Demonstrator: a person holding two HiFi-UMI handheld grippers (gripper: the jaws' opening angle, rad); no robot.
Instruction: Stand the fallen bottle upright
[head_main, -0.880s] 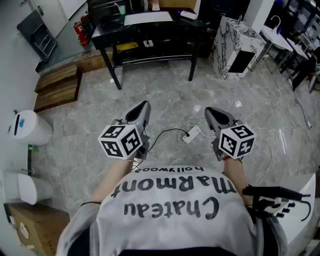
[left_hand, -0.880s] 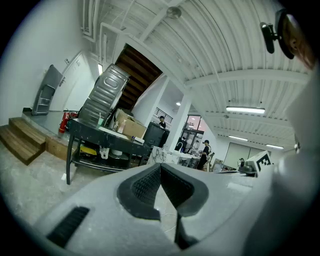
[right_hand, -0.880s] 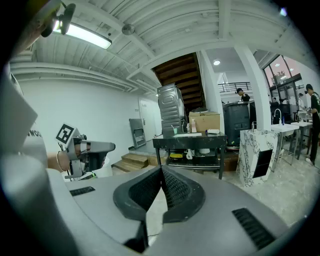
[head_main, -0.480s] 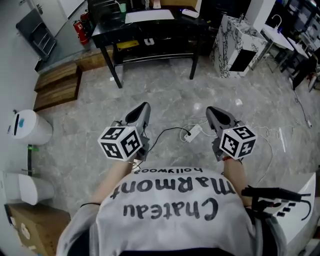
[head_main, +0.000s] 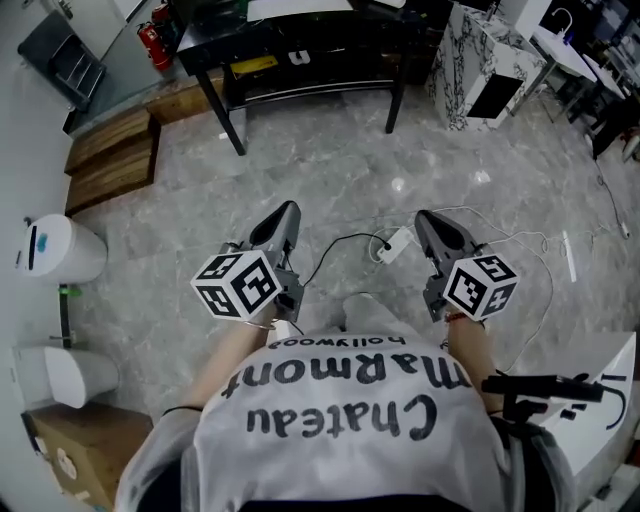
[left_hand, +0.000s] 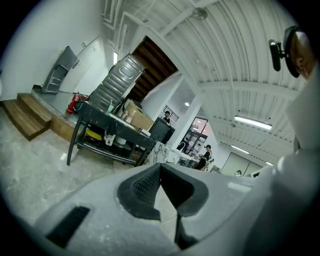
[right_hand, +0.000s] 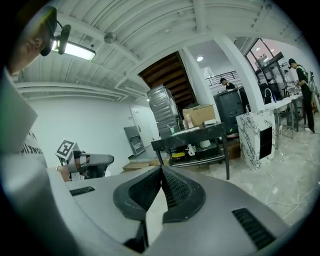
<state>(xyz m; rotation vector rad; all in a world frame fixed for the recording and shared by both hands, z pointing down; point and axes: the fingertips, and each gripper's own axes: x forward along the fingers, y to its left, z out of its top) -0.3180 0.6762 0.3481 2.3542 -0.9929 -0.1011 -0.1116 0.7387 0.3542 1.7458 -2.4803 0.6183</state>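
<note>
Grey marble floor (head_main: 340, 160) fills most of the head view, seen from above by a standing person who holds a gripper in each hand at about waist height.

The left gripper (head_main: 288, 208) and the right gripper (head_main: 420, 215) point away from the body toward the far side of the room, side by side and well apart. Each carries its cube of square markers close to the hand. In each gripper's own view the ribbed dark pads meet at the tips, with nothing between them. Both jaws are together and empty.

On the floor between and just beyond the grippers lie a white power strip (head_main: 397, 243) and its thin dark cable, touching neither tool.

At the far side stands a black table (right_hand: 190, 134) with a lower shelf. Small items sit on both levels, too small to identify. To its right is a white marbled cabinet (head_main: 485, 70). To its left are low wooden steps (head_main: 110, 165) and a red fire extinguisher (head_main: 152, 45). A white bin (head_main: 55, 250) stands near the left edge.

No fallen bottle can be made out in any view. It may be among the clutter on the far table, but that cannot be confirmed.

The grippers are probably closed and roughly level simply because they are being carried, with nothing within reach to grasp. The task appears not yet begun. The bottle first has to be found and approached, and the jaws opened before either tool can take hold.
</note>
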